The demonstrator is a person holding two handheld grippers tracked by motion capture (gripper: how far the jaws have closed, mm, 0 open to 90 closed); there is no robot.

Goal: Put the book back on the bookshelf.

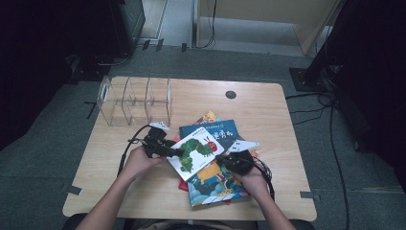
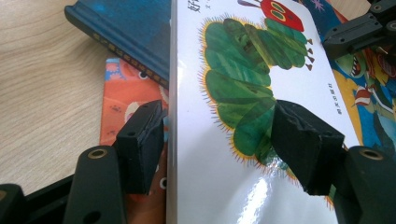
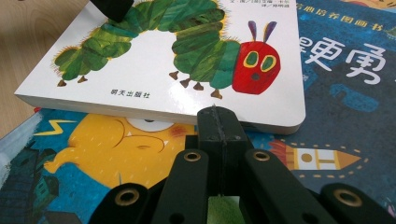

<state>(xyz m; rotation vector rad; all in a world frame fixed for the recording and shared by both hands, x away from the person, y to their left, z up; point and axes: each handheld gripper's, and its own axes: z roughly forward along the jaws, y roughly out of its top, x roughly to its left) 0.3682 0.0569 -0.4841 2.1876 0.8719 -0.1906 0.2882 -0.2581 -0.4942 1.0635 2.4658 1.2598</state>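
A white board book with a green caterpillar point(image 1: 196, 151) point(image 2: 261, 56) point(image 3: 154, 79) lies on top of a pile of picture books. My left gripper point(image 1: 176, 153) point(image 2: 219, 135) is shut on its edge, one pad on the cover and the other under the book. One of its fingertips point(image 3: 112, 7) presses on the caterpillar picture. My right gripper point(image 1: 221, 160) point(image 3: 219, 126) is shut with nothing between its pads. Its tips sit just before the white book's near edge, over a book with a yellow monster point(image 3: 116, 149) point(image 1: 215, 184).
A dark blue book point(image 1: 215, 130) point(image 3: 345, 60) point(image 2: 135, 32) and an orange one point(image 2: 126, 88) lie under the white book. A clear acrylic divider rack point(image 1: 134, 100) stands at the back left of the wooden table point(image 1: 268, 110). A small black disc point(image 1: 231, 94) sits near the far edge.
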